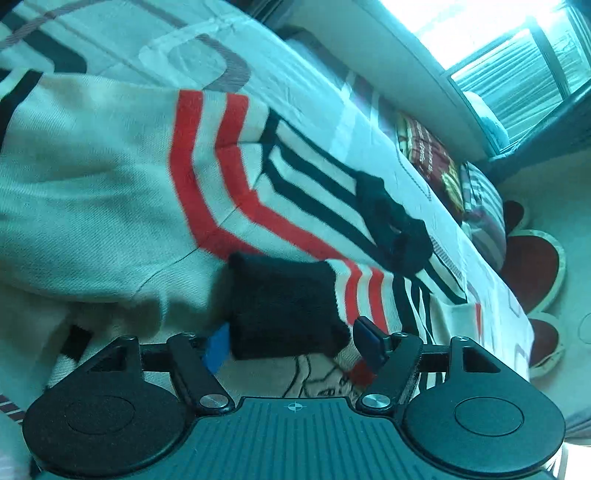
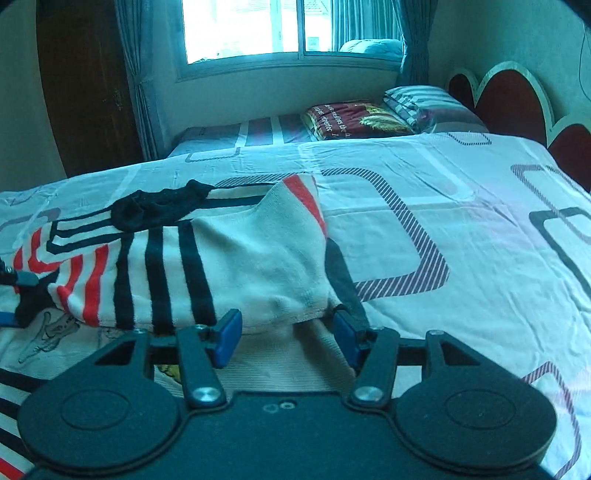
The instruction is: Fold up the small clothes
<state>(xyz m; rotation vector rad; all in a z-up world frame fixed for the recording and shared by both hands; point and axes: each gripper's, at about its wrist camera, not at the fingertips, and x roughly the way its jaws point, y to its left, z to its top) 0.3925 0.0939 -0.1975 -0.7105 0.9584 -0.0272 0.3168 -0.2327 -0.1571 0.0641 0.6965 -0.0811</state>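
Note:
A cream knit sweater [image 1: 96, 192] with red and black stripes lies on the bed, partly folded. Its black sleeve cuff [image 1: 280, 314] sits flat and unsquashed between the blue pads of my left gripper [image 1: 293, 345], which stands open around it. In the right wrist view the sweater [image 2: 236, 266] has a folded cream edge lying between the fingers of my right gripper [image 2: 288, 339]. That gripper is open too, and its pads do not pinch the cloth. The left gripper [image 2: 14, 299] shows at the far left edge of this view. A small black garment [image 2: 159, 210] rests on the sweater's far side.
The bedsheet [image 2: 461, 229] with square patterns stretches flat to the right of the sweater. A folded dark red blanket [image 2: 354, 120] and a striped pillow [image 2: 428, 107] lie at the head, by the red scalloped headboard [image 2: 513, 99]. A window [image 2: 258, 29] is behind.

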